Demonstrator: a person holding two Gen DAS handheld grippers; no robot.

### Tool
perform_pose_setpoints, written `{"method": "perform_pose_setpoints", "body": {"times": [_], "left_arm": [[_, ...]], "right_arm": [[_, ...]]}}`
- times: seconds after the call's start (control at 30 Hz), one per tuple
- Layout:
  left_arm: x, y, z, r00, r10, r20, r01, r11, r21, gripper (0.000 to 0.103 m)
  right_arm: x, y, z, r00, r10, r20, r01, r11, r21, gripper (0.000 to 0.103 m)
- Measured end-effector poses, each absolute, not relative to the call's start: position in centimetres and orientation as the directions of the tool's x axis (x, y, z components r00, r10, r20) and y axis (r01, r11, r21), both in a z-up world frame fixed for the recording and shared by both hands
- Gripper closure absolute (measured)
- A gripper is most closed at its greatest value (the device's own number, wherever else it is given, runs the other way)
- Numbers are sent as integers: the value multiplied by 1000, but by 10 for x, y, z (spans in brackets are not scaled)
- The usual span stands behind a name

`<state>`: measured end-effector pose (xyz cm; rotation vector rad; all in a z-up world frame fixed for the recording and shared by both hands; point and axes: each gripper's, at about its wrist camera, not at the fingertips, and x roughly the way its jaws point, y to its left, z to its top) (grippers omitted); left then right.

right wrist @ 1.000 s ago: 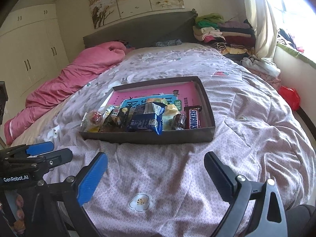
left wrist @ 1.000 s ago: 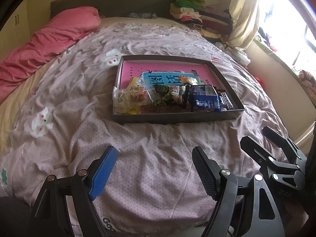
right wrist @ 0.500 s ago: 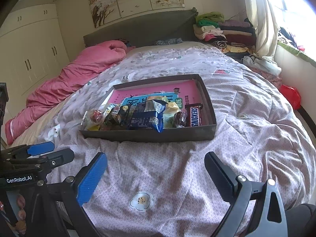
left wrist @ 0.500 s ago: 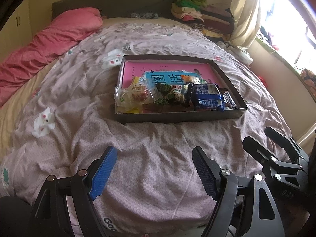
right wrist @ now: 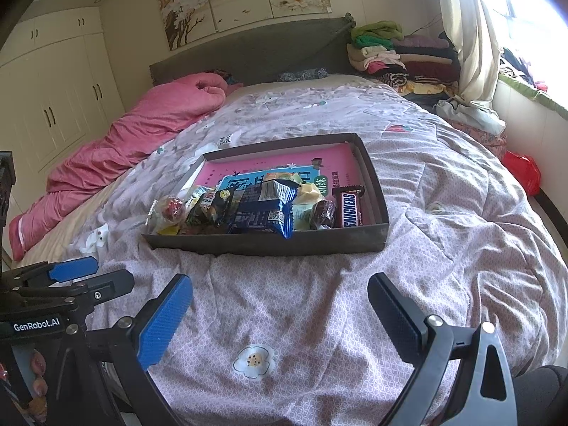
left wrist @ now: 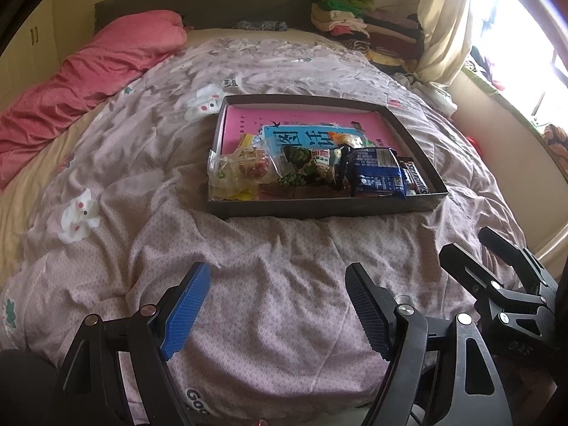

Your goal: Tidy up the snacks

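Note:
A shallow dark box lies on the bed with a pink book at its bottom. Snacks sit along its near side: a clear bag of candy, a green packet, a blue packet and a Snickers bar. My left gripper is open and empty above the quilt, short of the box. My right gripper is open and empty too, also short of the box.
The bed has a mauve patterned quilt and a pink duvet along its left side. Folded clothes are stacked at the headboard's right. A curtain and window are on the right, wardrobes on the left.
Both grippers have crept slightly toward the box, which sits a little lower and larger in both views. Both stay open and empty.

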<state>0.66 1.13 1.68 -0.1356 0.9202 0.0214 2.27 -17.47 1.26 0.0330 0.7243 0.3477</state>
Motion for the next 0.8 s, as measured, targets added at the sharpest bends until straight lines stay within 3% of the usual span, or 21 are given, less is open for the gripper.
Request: {"method": "perform_pose_setpoints", "body": {"times": [0.8], "left_arm": [[6, 10, 17, 616, -59, -785, -67, 990, -126, 23]], "right_arm": [[22, -172, 13, 698, 322, -640, -303, 942, 144, 2]]}}
